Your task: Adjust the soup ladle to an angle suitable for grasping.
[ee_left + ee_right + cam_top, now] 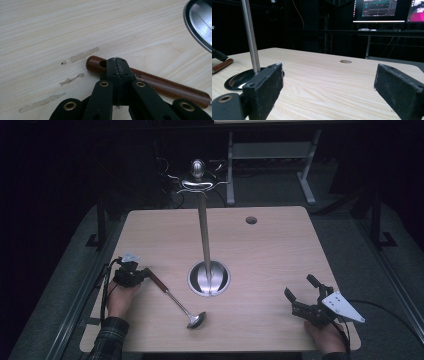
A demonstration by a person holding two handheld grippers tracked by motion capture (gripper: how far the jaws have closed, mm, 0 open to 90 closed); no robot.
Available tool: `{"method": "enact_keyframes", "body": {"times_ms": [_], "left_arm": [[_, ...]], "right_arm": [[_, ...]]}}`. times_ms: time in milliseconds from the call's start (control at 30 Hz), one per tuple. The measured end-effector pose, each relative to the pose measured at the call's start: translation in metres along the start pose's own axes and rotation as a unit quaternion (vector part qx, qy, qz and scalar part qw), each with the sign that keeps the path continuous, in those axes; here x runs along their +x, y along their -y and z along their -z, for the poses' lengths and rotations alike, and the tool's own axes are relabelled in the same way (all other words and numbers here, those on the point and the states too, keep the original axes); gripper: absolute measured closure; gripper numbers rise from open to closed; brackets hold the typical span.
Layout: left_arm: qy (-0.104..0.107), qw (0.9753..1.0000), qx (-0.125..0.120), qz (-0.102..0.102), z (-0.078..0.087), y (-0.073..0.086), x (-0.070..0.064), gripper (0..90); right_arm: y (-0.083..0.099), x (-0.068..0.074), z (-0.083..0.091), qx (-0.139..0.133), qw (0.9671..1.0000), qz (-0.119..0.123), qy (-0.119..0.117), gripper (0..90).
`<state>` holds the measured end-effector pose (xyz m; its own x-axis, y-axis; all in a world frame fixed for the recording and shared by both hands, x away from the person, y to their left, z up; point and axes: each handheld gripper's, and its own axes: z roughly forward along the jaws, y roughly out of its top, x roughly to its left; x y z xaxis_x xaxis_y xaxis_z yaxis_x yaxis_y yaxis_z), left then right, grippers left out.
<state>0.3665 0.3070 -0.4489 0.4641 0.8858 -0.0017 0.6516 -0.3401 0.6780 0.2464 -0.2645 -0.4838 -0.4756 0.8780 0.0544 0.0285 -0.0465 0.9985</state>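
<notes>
A ladle (175, 300) with a brown wooden handle (162, 83) and a steel bowl (196, 320) lies flat on the table's front left. My left gripper (144, 274) is at the handle's end, its jaws pressed together with no gap; in the left gripper view the tips of the left gripper (117, 66) sit over the handle near its hanging hole. At the front right, my right gripper (300, 286) rests wide open, and the right gripper view has only bare table between the pads of the right gripper (329, 72). The handle (222, 65) appears far off at the left there.
A tall steel stand (204, 230) with hooks at its top (199, 180) rises from a round base (209, 278) at the table's middle; the stand's base (200, 22) and the stand's pole (250, 37) also show. A cable hole (251, 220) sits at the back right. Pale smears (82, 55) mark the wood.
</notes>
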Motion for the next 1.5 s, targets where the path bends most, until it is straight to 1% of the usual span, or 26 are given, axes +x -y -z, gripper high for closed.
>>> {"method": "enact_keyframes", "body": {"times_ms": [100,233,300,333,367,400,433,633,667,700,733,867,967,1033,1067,1100,1133,1200,1233,1300,1400,1500], "left_arm": [[0.004,1.0,-0.004,0.003,-0.001,0.0,-0.002,90.0],[0.009,1.0,-0.002,0.0,-0.002,-0.001,-0.004,90.0],[0.01,0.9999,0.002,-0.005,-0.003,-0.002,-0.006,90.0],[0.012,0.9999,0.002,-0.004,-0.004,-0.002,-0.008,90.0],[0.014,0.9998,0.004,-0.011,-0.005,-0.003,-0.009,90.0],[0.015,0.9998,0.003,-0.011,-0.005,-0.003,-0.01,90.0],[0.016,0.9997,0.005,-0.016,-0.006,-0.004,-0.012,90.0],[0.029,0.9994,0.001,-0.02,-0.01,-0.008,-0.02,90.0],[0.029,0.9994,0.001,-0.02,-0.01,-0.008,-0.02,90.0],[0.031,0.9992,0.002,-0.025,-0.011,-0.009,-0.023,90.0],[0.033,0.9991,-0.001,-0.026,-0.013,-0.009,-0.025,90.0],[0.037,0.9989,-0.003,-0.029,-0.015,-0.011,-0.03,90.0],[0.04,0.9987,-0.002,-0.031,-0.017,-0.013,-0.032,90.0],[0.042,0.9985,0.001,-0.036,-0.017,-0.014,-0.034,90.0],[0.044,0.9985,-0.001,-0.034,-0.018,-0.015,-0.036,90.0],[0.046,0.9983,-0.003,-0.035,-0.019,-0.016,-0.037,90.0],[0.048,0.9979,0.0,-0.044,-0.02,-0.019,-0.041,90.0],[0.053,0.9974,-0.001,-0.05,-0.021,-0.021,-0.046,90.0],[0.053,0.9974,-0.001,-0.05,-0.021,-0.021,-0.046,90.0],[0.06,0.9969,-0.007,-0.05,-0.024,-0.024,-0.053,90.0],[0.066,0.9958,-0.004,-0.063,-0.026,-0.028,-0.061,90.0],[0.072,0.9949,-0.005,-0.07,-0.027,-0.03,-0.068,90.0]], "right_arm": [[0.0,0.0,0.0,0.0,1.0,0.0,0.0,7.9],[0.0,0.0,0.0,0.0,1.0,0.0,0.0,7.9],[0.0,0.0,0.0,0.0,1.0,0.0,0.0,7.9],[0.0,0.0,0.0,0.0,1.0,0.0,0.0,7.9],[0.0,0.0,0.0,0.0,1.0,0.0,0.0,7.9],[0.0,0.0,0.0,0.0,1.0,0.0,0.0,7.9],[0.0,0.0,0.0,0.0,1.0,0.0,0.0,7.9],[0.0,0.0,0.0,0.0,1.0,0.0,0.0,7.9],[0.0,0.0,0.0,0.0,1.0,0.0,0.0,7.9],[0.0,0.0,0.0,0.0,1.0,0.0,0.0,7.9],[0.0,0.0,0.0,0.0,1.0,0.0,0.0,7.9],[0.0,0.0,0.0,0.0,1.0,0.0,0.0,7.9],[0.0,0.0,0.0,0.0,1.0,0.0,0.0,7.9],[0.0,0.0,0.0,0.0,1.0,0.0,0.0,7.9],[0.0,0.0,0.0,0.0,1.0,0.0,0.0,7.9],[0.0,0.0,0.0,0.0,1.0,0.0,0.0,7.9],[0.0,0.0,0.0,0.0,1.0,0.0,0.0,7.9],[0.0,0.0,0.0,0.0,1.0,0.0,0.0,7.9],[0.0,0.0,0.0,0.0,1.0,0.0,0.0,7.9],[0.0,0.0,0.0,0.0,1.0,0.0,0.0,7.9],[0.0,0.0,0.0,0.0,1.0,0.0,0.0,7.9],[0.0,0.0,0.0,0.0,1.0,0.0,0.0,8.0]]}}
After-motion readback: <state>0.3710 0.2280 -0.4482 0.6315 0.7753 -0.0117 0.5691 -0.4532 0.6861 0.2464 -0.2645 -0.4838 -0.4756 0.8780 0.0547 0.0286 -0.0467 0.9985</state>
